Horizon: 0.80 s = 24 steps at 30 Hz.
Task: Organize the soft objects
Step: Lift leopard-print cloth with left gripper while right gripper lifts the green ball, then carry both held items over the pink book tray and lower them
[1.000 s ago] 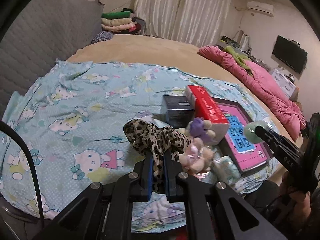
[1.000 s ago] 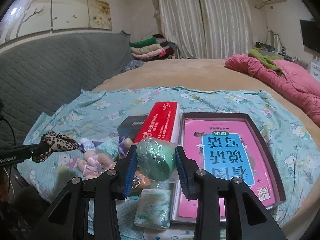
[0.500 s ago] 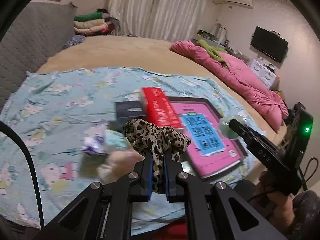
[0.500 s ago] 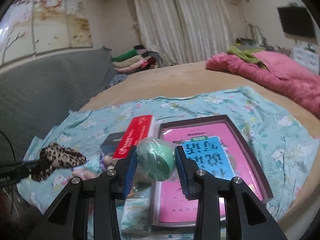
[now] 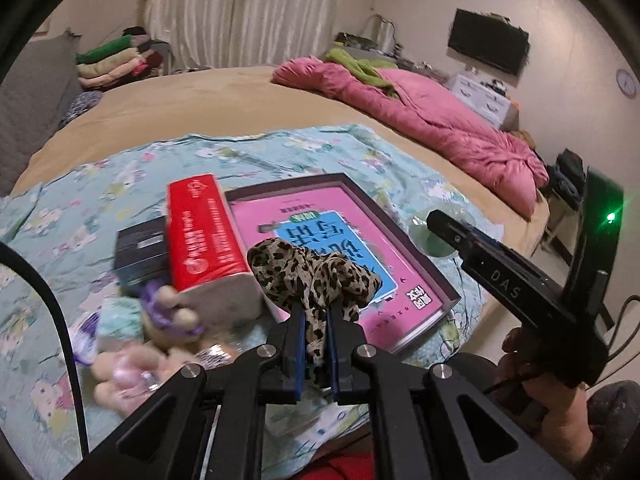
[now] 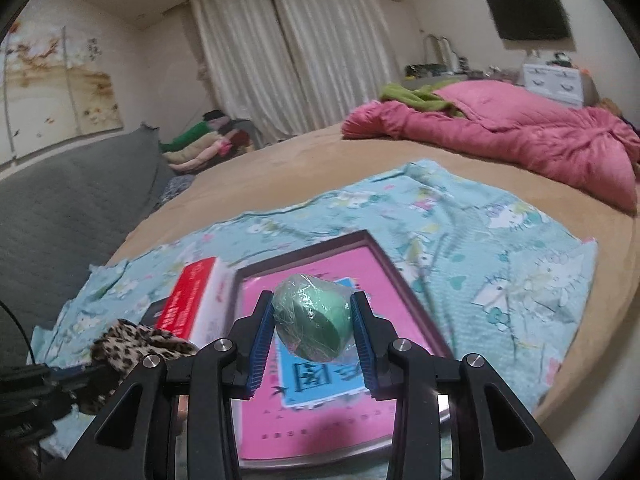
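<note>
My left gripper is shut on a leopard-print cloth and holds it above the near edge of the pink tray. It also shows in the right wrist view. My right gripper is shut on a green plastic-wrapped ball, held above the pink tray. The ball shows in the left wrist view over the tray's right corner. Small plush toys lie on the blue Hello Kitty sheet at the left.
A red box and a black box sit left of the pink tray. A pink quilt lies at the far right of the bed. Folded clothes are stacked at the back left.
Both grippers have swung to the right with their loads: the cloth and the ball now hang over the pink tray, and the plush toys have slid to the left of view.
</note>
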### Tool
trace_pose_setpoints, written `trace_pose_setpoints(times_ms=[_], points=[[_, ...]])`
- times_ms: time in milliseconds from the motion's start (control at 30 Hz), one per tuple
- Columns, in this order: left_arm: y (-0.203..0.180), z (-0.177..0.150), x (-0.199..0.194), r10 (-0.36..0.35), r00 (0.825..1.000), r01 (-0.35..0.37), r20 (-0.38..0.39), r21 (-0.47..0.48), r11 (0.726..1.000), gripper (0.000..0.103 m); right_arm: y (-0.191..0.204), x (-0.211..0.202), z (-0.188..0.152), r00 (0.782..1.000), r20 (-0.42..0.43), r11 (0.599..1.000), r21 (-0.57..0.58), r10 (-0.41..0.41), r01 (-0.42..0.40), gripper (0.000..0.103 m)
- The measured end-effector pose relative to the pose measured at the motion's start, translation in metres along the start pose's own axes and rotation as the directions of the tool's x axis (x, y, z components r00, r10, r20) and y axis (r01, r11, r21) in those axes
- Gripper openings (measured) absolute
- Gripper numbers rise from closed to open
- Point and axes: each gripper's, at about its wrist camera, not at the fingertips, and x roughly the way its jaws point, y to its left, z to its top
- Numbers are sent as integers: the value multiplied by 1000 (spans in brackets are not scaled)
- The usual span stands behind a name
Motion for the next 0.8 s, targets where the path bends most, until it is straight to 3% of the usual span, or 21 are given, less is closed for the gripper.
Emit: trace_pose_setpoints(times_ms=[267, 800], points=[[-21, 4, 44, -21, 997, 24, -68, 44, 999, 9, -26, 7, -3, 999, -17, 998, 36, -46, 47, 39], [-25, -16, 104, -17, 979, 27, -201, 51, 998, 9, -33, 39, -21, 983, -163, 996, 10, -82, 85, 40]])
